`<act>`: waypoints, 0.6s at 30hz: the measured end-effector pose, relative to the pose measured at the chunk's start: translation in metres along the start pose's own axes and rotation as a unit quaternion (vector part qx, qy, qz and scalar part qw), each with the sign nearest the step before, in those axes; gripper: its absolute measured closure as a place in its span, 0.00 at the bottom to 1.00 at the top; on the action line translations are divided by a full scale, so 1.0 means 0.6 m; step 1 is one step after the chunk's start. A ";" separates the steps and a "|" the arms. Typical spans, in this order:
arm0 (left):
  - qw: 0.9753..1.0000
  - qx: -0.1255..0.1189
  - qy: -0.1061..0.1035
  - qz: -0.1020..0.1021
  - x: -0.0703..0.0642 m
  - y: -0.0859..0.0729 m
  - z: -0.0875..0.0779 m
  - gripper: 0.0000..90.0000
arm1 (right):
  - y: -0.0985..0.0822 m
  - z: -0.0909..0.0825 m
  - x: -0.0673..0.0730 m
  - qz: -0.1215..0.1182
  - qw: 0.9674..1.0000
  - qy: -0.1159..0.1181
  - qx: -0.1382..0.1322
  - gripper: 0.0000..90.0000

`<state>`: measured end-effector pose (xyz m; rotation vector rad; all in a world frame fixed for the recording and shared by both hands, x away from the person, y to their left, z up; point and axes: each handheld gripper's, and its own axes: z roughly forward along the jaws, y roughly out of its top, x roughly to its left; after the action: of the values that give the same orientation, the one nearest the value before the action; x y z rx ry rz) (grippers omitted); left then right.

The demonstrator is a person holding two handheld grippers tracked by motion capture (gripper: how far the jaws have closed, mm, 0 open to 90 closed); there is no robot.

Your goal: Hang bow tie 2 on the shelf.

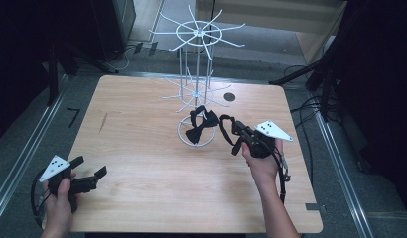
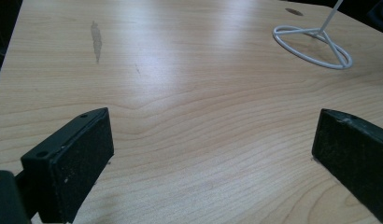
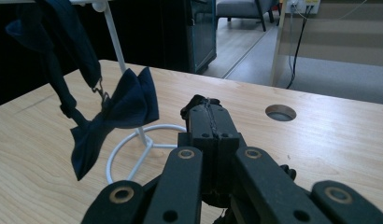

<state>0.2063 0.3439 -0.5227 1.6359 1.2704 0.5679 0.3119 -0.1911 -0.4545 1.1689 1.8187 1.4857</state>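
Hanging item: dark bow tie point(image 1: 199, 126) dangles by its strap from a low arm of the white wire stand point(image 1: 196, 64), just above the stand's ring base point(image 3: 133, 149), toward the table's far edge, near its middle.
Right gripper point(image 1: 235, 130): jaws pressed fully together, nothing visibly clamped between them; raised off the table point(image 1: 142, 198), just beside the bow tie, near the right edge.
Left gripper point(image 1: 90, 168): jaws spread wide, nothing between them; low over bare wood at the near left corner.
Table mark: round hole point(image 1: 229, 97) beside the stand.
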 end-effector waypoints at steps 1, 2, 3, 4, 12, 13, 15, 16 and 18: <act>1.000 0.000 0.000 0.000 0.000 0.000 0.000 0.00 | 0.002 -0.002 0.002 0.003 1.000 0.000 -0.002 1.00; 1.000 0.000 0.000 0.000 0.000 0.000 0.000 0.00 | 0.006 -0.004 0.003 0.002 1.000 0.001 -0.007 1.00; 1.000 0.000 0.000 0.000 0.000 0.000 0.000 0.00 | 0.006 -0.004 0.003 0.002 1.000 0.001 -0.007 1.00; 1.000 0.000 0.000 0.000 0.000 0.000 0.000 0.00 | 0.010 -0.008 0.005 0.005 1.000 0.002 -0.010 1.00; 1.000 0.004 0.000 0.003 -0.001 0.000 0.000 0.00 | 0.030 -0.019 0.006 0.016 1.000 -0.004 -0.027 1.00; 1.000 0.004 0.000 0.003 -0.001 0.000 0.000 0.00 | 0.030 -0.019 0.006 0.016 1.000 -0.004 -0.027 1.00; 1.000 0.004 0.000 0.003 -0.001 0.000 0.000 0.00 | 0.034 -0.020 0.007 0.014 0.999 -0.006 -0.030 1.00; 1.000 0.004 0.000 0.003 -0.001 0.000 0.000 0.00 | 0.039 -0.023 0.009 0.020 0.999 -0.004 -0.033 1.00; 1.000 0.004 0.000 0.003 -0.001 0.000 0.000 0.00 | 0.041 -0.024 0.008 0.021 0.999 -0.004 -0.036 1.00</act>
<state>0.2065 0.3434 -0.5225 1.6466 1.2693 0.5674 0.3051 -0.1933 -0.4263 1.1836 1.7310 1.5539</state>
